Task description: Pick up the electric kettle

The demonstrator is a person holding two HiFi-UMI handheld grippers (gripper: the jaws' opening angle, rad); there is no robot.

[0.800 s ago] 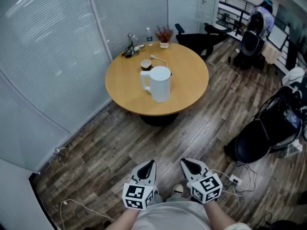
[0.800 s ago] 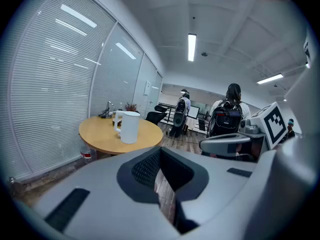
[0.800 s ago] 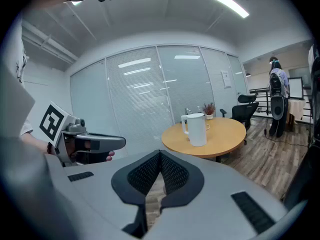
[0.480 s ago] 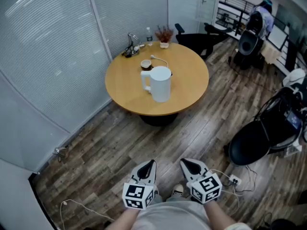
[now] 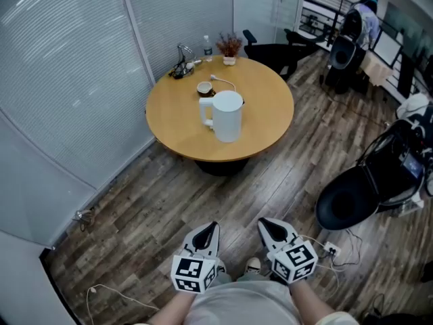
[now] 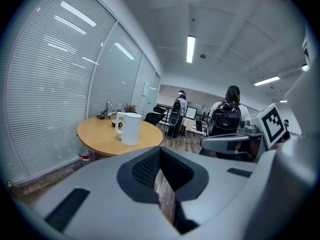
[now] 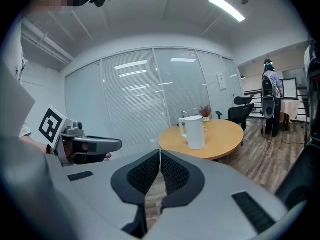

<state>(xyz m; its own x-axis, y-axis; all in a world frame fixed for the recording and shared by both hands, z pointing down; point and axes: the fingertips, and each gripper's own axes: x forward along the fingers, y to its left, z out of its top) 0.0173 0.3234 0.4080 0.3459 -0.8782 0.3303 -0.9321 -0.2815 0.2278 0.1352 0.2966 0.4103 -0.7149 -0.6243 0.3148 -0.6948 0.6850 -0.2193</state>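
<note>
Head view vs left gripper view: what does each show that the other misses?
Head view only: left gripper from above with its marker cube, plus a floor cable. Left gripper view only: ceiling lights, and its jaws close up, shut on nothing. Both: white electric kettle upright on the round wooden table, beside window blinds.

left tongs (image 5: pixel 213 227): grey, black ribbed pads (image 7: pixel 142 174) | right tongs (image 5: pixel 263 223): same | cubes (image 5: pixel 193 274): black-white square markers | shirt (image 5: pixel 240 307): light grey

White electric kettle (image 5: pixel 226 116), cylindrical, lid on, upright, handle toward the blinds side, standing near the middle of the round wooden desk (image 5: pixel 264 127), untouched
</note>
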